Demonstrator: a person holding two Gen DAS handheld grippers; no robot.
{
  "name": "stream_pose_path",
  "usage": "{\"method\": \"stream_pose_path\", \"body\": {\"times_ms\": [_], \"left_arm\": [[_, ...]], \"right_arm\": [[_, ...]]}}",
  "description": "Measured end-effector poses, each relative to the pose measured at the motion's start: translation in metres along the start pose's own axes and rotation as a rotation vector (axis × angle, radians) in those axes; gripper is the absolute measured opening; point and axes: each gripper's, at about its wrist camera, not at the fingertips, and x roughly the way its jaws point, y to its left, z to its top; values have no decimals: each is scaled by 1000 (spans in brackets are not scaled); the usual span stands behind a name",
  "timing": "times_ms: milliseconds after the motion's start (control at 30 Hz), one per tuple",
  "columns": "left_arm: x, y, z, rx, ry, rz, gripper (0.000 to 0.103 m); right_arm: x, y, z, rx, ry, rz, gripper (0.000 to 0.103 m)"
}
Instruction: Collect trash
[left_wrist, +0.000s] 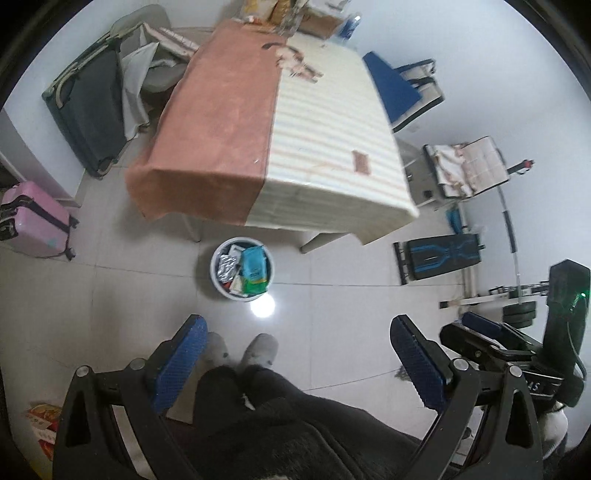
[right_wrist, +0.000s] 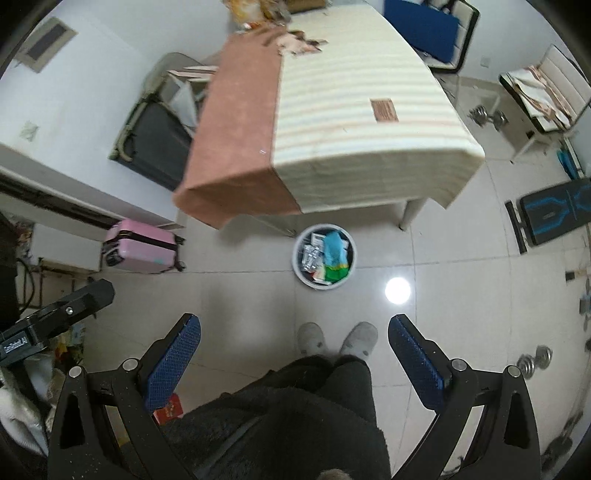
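Tiled floor (left_wrist: 147, 295), round white bin (left_wrist: 218, 280) packed with wrappers (left_wrist: 253, 267)

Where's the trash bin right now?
The trash bin stands on the floor by the near edge of the table, ahead of the person's slippers; both wrist views show it near centre, already holding wrappers.

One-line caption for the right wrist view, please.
Open right gripper held high above a round white bin of wrappers beside the cloth-covered table, nothing grasped.
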Motion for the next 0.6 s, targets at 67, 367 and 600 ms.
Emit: {"method": "stream_pose_path", "body": {"times_ms": [67,367,600], "left_arm": [[-14,-6,-1,8,-23,-17,101],[-48,-21,-6,32,-71,-53,102],[-56,-20,-9,30,-74,-60,102]], "right_arm": [[-14,7,-1,-16,-8,10,103],[-50,27,1,-48,-31,43,103],[-53,31,0,-41,-27,51,103]]}}
